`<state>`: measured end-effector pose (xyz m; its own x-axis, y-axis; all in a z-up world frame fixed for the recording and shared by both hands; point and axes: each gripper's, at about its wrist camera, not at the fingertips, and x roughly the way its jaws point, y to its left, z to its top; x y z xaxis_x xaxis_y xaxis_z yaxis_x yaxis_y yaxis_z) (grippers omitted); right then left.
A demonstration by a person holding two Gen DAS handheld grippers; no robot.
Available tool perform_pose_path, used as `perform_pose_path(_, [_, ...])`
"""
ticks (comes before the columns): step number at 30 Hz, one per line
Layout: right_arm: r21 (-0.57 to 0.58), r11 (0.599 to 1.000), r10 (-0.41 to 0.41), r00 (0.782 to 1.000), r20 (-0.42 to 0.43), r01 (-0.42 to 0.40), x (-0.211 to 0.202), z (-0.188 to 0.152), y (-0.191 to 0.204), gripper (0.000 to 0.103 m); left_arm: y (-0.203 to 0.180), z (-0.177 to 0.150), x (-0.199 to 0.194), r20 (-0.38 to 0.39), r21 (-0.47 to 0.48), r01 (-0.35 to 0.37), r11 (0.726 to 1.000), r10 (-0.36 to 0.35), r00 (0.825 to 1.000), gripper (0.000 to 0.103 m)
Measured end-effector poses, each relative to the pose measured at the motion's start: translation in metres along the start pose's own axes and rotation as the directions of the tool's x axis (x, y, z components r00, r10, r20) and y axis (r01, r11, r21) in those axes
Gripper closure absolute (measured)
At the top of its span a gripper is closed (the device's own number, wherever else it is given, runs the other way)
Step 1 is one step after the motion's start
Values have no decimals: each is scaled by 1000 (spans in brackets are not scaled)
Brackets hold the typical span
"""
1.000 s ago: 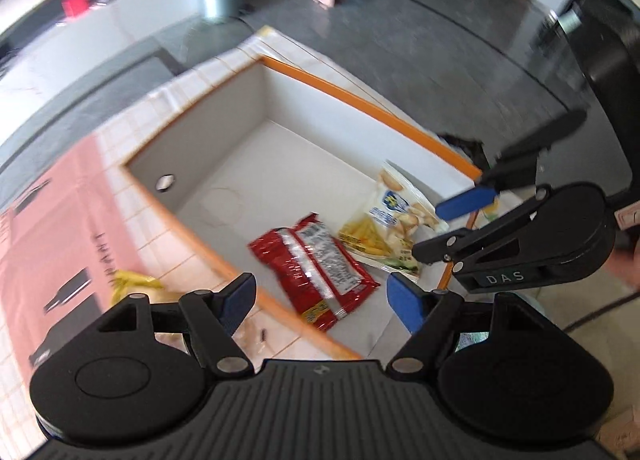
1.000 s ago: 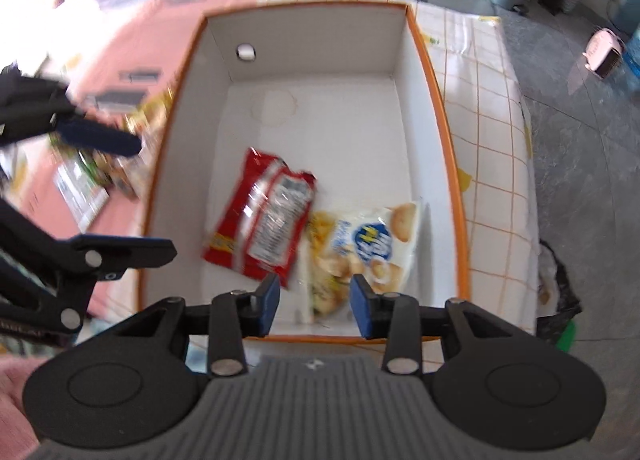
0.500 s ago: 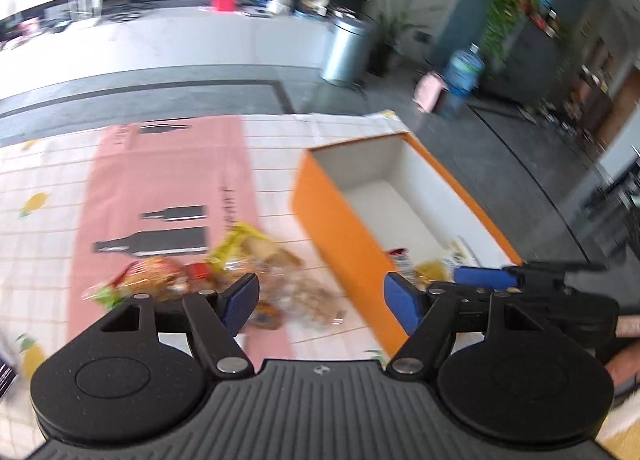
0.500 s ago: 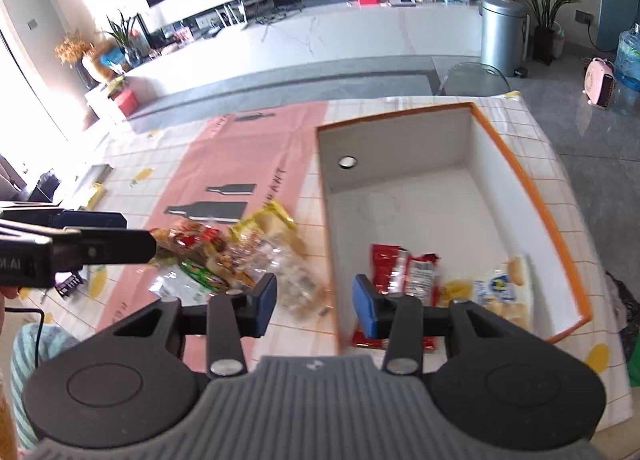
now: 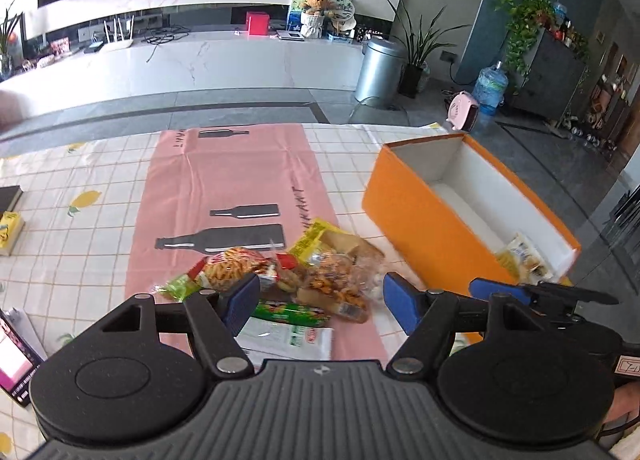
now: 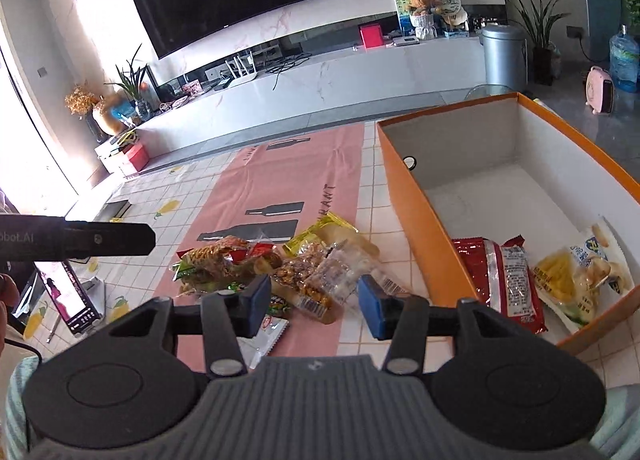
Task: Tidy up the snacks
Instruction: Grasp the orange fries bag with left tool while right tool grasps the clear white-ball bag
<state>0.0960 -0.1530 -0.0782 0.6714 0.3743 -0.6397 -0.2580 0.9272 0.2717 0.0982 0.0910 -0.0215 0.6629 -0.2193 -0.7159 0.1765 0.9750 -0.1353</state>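
Note:
A pile of snack packets [image 5: 304, 272] lies on the pink mat, also in the right wrist view [image 6: 280, 264]. An orange box [image 6: 420, 196] with a white inside stands to its right and holds a red packet [image 6: 504, 280] and a yellow-white packet [image 6: 580, 272]. The box also shows in the left wrist view [image 5: 420, 212]. My left gripper [image 5: 320, 300] is open and empty, just above the near side of the pile. My right gripper [image 6: 314, 306] is open and empty, over the pile's near right edge.
A checked tablecloth with a pink mat [image 5: 232, 188] covers the table. A phone [image 6: 68, 296] lies at the table's near left. A yellow book [image 5: 10, 228] lies at the far left. A TV counter and a steel bin [image 5: 380, 70] stand beyond the table.
Both grippers have pulled back from above the box and swung left to the snack pile. Both stay open and empty. The two packets remain in the box.

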Motion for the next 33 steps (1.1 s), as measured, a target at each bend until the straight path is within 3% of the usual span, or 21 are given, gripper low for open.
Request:
perform_pose_path(5, [-185,981,-62,998,-23,57,36,-10,13,54,1,0,25,-61,156,-61,986,72,996,20])
perform_pose_path(8, [-313,945,-110,993,-37,93,60,-11,21,54,-1,4,37,-96,294,-59,954,91,991,19])
perform_pose_path(14, [-473,870,-184,982,-48,139,100,-23,26,47,21,-2,76,-155,411,-42,911,115,981,19])
perform_pose_path(22, [-465,870,-229,969,-92,161,125,-25,9,42,45,-5,111,-179,427,-11,904,96,979,19])
perform_pose_path(33, [-492,855,-233,969,-84,163,135,-28,10,41,47,-12,141,-141,513,-49,857,140,980,16])
